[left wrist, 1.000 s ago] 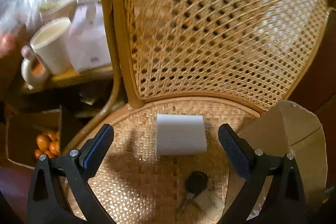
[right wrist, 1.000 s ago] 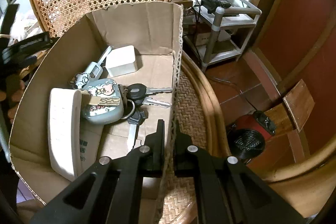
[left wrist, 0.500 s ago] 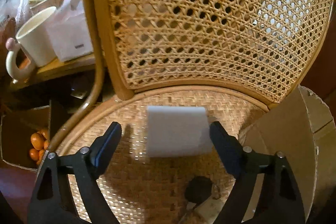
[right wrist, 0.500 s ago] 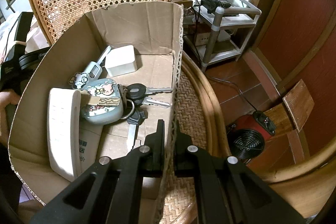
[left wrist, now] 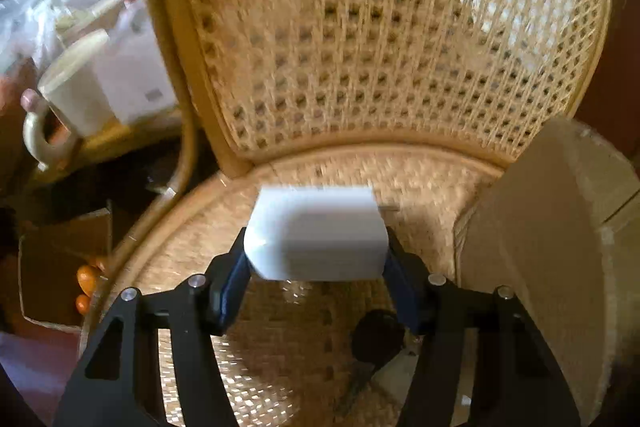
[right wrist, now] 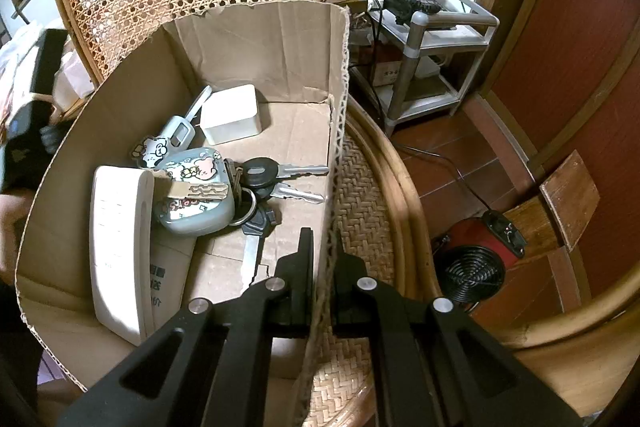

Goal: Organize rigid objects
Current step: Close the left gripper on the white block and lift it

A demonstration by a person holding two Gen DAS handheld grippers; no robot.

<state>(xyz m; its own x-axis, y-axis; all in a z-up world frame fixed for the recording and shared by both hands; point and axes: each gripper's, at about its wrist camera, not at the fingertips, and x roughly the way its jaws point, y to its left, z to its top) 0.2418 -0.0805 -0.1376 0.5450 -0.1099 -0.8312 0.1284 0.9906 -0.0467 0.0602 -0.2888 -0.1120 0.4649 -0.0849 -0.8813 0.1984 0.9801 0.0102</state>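
On the woven chair seat point(left wrist: 280, 347) my left gripper point(left wrist: 316, 267) has just been closing and now has its blue pads against both sides of the white block point(left wrist: 316, 233), beside the cardboard box point(left wrist: 532, 247). My right gripper point(right wrist: 322, 255) is pinched tight on the box's near wall; keys point(right wrist: 280, 183) and a white case point(right wrist: 230, 115) lie inside

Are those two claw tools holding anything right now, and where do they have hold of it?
The left gripper, jaws just closing, clasps the white block by its two sides. The right gripper pinches the box by its side wall.
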